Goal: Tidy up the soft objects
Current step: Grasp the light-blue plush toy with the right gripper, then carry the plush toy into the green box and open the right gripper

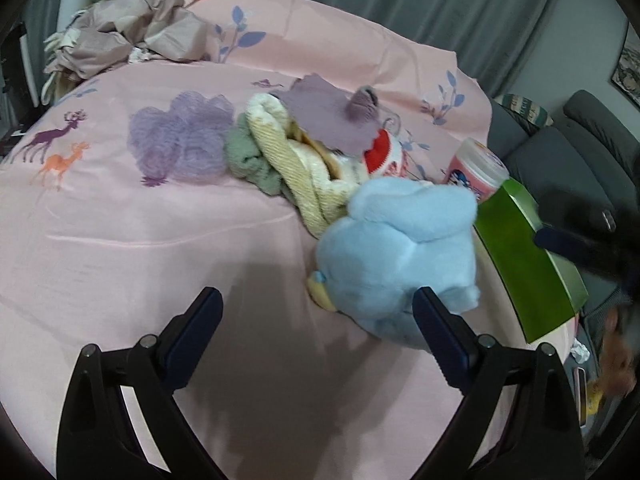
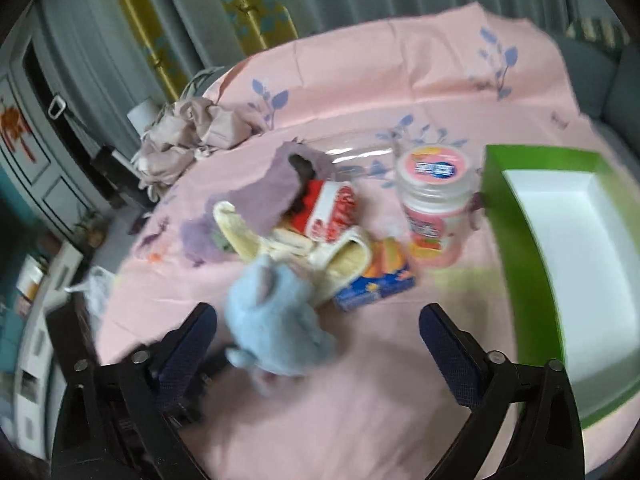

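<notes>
A light blue plush toy [image 1: 400, 248] lies on the pink cloth at the near end of a heap of soft things: a cream towel [image 1: 288, 160], a green cloth [image 1: 248, 160], a purple cloth [image 1: 324, 116] and a purple mesh sponge [image 1: 180, 140]. My left gripper [image 1: 316, 312] is open, its right finger beside the plush. My right gripper [image 2: 318, 330] is open above the plush [image 2: 276, 328], which lies between its fingers, nearer the left one. A green box [image 2: 528, 248] with a white inside stands open at the right.
A pink-lidded jar [image 2: 436, 196], a red and white can [image 2: 332, 212] and a blue and orange carton [image 2: 380, 284] lie among the soft things. Crumpled beige fabric [image 1: 132, 36] sits at the far left. A grey sofa [image 1: 580, 152] is beyond the table's right edge.
</notes>
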The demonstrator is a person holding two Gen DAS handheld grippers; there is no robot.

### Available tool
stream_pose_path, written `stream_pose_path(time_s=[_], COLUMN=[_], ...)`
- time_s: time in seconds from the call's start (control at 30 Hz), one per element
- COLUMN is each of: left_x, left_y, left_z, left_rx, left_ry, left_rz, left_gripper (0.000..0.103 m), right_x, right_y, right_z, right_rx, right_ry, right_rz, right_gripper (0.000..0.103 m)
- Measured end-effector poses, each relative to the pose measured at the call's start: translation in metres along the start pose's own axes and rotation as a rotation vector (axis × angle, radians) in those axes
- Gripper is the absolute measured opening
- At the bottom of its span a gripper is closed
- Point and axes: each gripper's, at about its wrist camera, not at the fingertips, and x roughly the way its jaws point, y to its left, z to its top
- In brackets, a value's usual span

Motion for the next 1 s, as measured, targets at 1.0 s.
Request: stream_pose_path(time_s=[1.0], left_x=[-0.015], left_y=[-0.087], left_z=[0.039], left_rx=[0.150], left_ry=[-0.100], left_rz=[-0.123], left_gripper=[0.055], right_x=[-0.031], right_y=[-0.021], right_z=[0.003], right_rx=[0.019], right_ry=[-0.104], right_rz=[0.212], right_gripper=[0.060])
